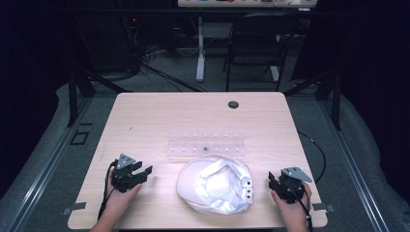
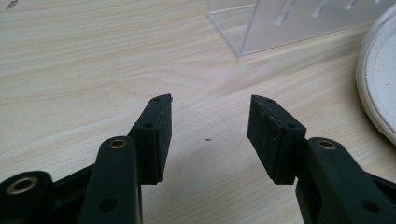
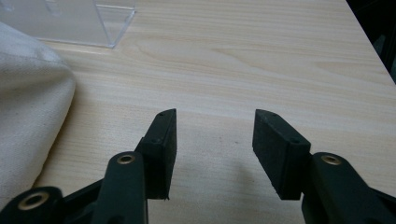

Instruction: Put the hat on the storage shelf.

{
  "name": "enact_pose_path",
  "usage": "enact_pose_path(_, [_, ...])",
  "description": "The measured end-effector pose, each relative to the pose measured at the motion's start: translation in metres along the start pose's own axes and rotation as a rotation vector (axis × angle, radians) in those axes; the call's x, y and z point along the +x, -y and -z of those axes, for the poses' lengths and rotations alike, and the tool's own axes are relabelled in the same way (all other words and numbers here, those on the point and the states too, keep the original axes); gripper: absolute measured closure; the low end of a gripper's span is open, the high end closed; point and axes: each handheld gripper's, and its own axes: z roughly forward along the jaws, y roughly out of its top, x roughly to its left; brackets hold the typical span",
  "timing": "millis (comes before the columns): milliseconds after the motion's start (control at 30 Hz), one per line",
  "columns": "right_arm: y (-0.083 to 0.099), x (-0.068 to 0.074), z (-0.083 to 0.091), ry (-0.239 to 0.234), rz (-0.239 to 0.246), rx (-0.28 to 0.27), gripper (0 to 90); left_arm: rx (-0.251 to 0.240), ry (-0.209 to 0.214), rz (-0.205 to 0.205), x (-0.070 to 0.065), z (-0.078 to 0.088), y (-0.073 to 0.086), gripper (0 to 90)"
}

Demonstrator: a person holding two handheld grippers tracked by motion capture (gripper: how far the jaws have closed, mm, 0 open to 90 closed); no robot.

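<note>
A white cap [image 1: 216, 183] lies upside down near the table's front edge, its brim to the left and its strap with snaps to the right. My left gripper [image 1: 143, 172] rests on the table left of the cap, open and holding nothing. In the left gripper view its open jaws [image 2: 210, 122] frame bare wood, with the cap's brim [image 2: 376, 88] at the right edge. My right gripper [image 1: 271, 180] sits right of the cap, open. In the right gripper view the gripper [image 3: 215, 135] has the cap's fabric [image 3: 28, 102] to its left.
A clear acrylic rack [image 1: 207, 145] with small holes lies across the table behind the cap; its corners appear as the rack [image 2: 289, 23] and the rack [image 3: 70, 21]. A dark grommet hole [image 1: 233, 104] sits near the far edge. A chair [image 1: 256, 43] stands beyond the table.
</note>
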Motion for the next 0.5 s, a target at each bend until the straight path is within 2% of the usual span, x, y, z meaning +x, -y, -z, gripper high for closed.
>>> enact_pose_path(100, [0.0,0.0001,0.0003,-0.009,-0.011,0.013,50.8,-0.003,-0.006,0.006,0.0,-0.0002,0.0004,48.3])
enact_pose_path(167, [0.0007,0.001,0.0004,-0.012,0.004,0.02,50.6,0.002,-0.016,-0.009,-0.0014,-0.0004,0.0004,47.6])
enact_pose_path(467, [0.0013,0.0049,0.0028,-0.034,0.018,0.048,48.1,0.001,-0.036,-0.025,-0.0038,0.0,-0.0005,46.6])
enact_pose_path(500, [0.0014,0.006,0.0023,-0.031,0.022,0.059,47.4,0.005,-0.05,-0.026,-0.0034,-0.0002,-0.0004,46.6])
